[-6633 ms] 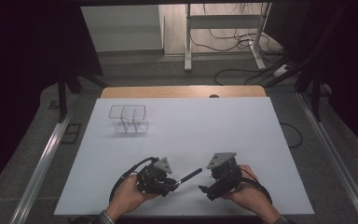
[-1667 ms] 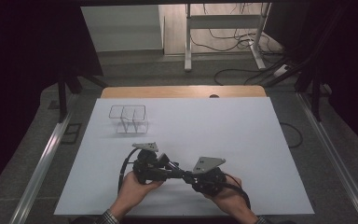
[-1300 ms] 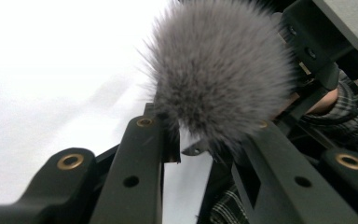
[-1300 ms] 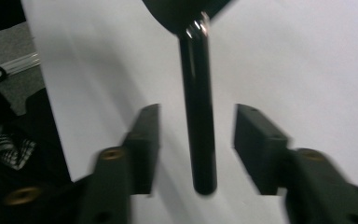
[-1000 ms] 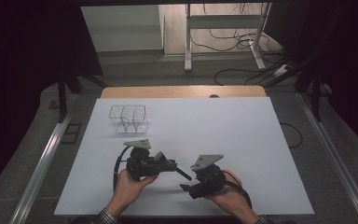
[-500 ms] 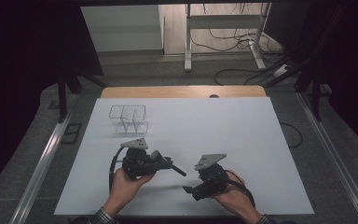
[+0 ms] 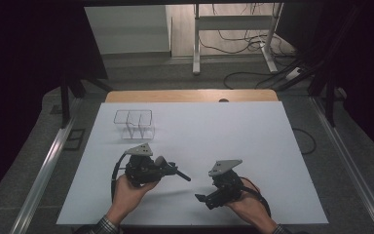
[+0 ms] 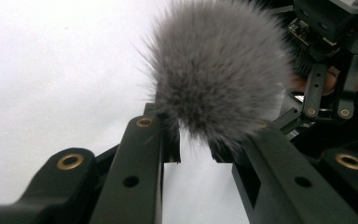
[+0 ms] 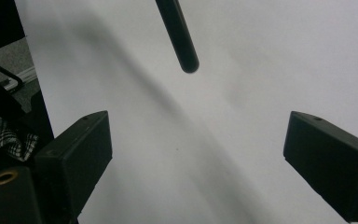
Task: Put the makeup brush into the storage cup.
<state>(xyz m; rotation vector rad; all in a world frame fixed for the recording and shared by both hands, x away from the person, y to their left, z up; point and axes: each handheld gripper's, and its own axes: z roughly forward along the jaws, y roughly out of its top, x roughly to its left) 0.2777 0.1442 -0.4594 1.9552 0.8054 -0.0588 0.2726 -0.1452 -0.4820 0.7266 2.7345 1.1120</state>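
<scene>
My left gripper (image 7: 167, 168) (image 8: 193, 140) is shut on a brush, its jaws clamped just below the fluffy grey head (image 8: 216, 70). The brush's thin black handle (image 7: 179, 174) sticks out to the right above the white table (image 7: 214, 131). In the right gripper view the handle's rounded end (image 9: 182, 42) hangs ahead of the jaws, apart from them. My right gripper (image 7: 203, 199) (image 9: 198, 140) stands wide open with nothing between its jaws, lower right of the brush, pointing left. The right gripper (image 8: 335, 46) also appears at the top right of the left gripper view.
A clear divided organiser (image 7: 135, 124) stands at the back left of the white table. A wooden edge (image 7: 190, 95) runs along the far side. Cables and a desk frame (image 7: 233, 29) lie on the floor beyond.
The two grippers were close together around the brush; they have drawn apart. The left one carried the brush left and up, and the right one moved back with open jaws.
</scene>
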